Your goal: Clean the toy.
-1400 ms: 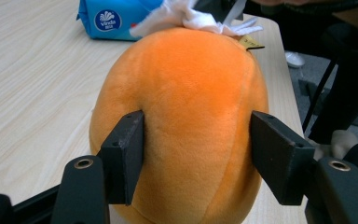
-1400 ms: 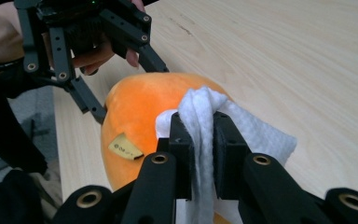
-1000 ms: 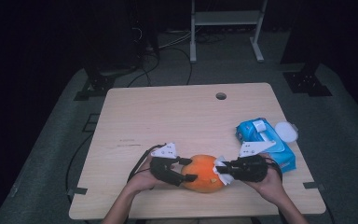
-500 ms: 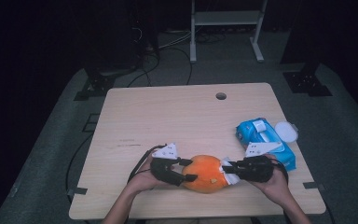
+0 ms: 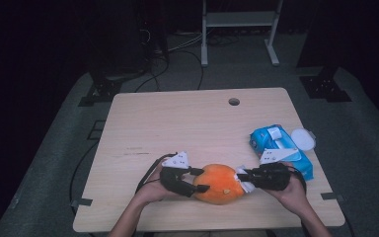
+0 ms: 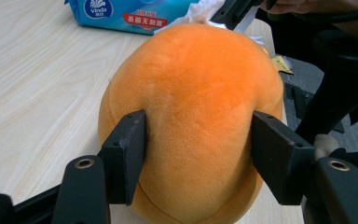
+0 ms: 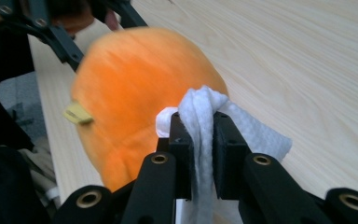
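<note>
From the high view I get a lit desk (image 5: 177, 123) ringed by near-black room; the light falls from above, with soft, short shadows and no glare on the wood. That picture is soft and grainy. My left tool's view is bright, even and sharp on the orange plush (image 6: 191, 116). In my right tool's view that plush (image 7: 135, 93) is smeared, while the white cloth (image 7: 200, 126) stays crisp.

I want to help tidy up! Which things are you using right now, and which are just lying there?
In use:
orange plush toy, held by left gripper
white wipe, pinched in right gripper

Lying about:
blue wipes pack
round white lid
</note>
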